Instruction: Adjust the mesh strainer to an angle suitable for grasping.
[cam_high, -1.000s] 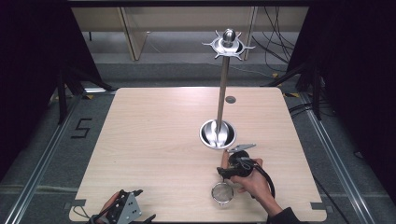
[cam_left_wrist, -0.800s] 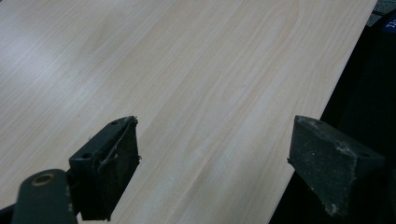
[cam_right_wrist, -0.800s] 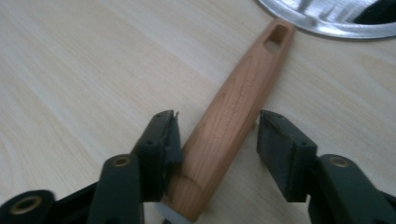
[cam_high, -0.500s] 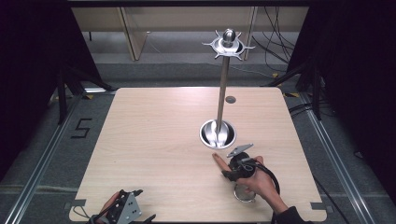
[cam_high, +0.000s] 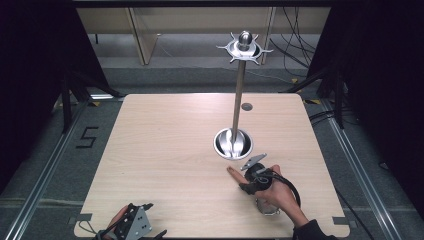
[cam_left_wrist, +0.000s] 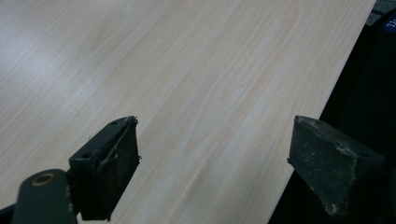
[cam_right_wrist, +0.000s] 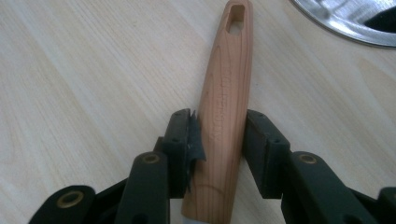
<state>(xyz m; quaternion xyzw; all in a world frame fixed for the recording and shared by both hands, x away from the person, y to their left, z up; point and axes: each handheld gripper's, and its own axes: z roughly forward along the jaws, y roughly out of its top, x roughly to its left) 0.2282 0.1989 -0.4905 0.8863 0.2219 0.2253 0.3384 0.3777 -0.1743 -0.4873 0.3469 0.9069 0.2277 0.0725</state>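
Right tool (cam_right_wrist: 218, 140) jaws just closing, now clamped on wooden handle (cam_right_wrist: 226, 100) of strainer (cam_high: 266, 206), lying on desk (cam_high: 165, 150) near front right.

Risk: grip near handle's mesh end, hole end may swing or slip on lift.

Stand base (cam_high: 233, 143) just beyond handle tip, may get knocked.

Left tool (cam_left_wrist: 215, 158) jaws apart, empty, at desk's front edge. Open room across left half.
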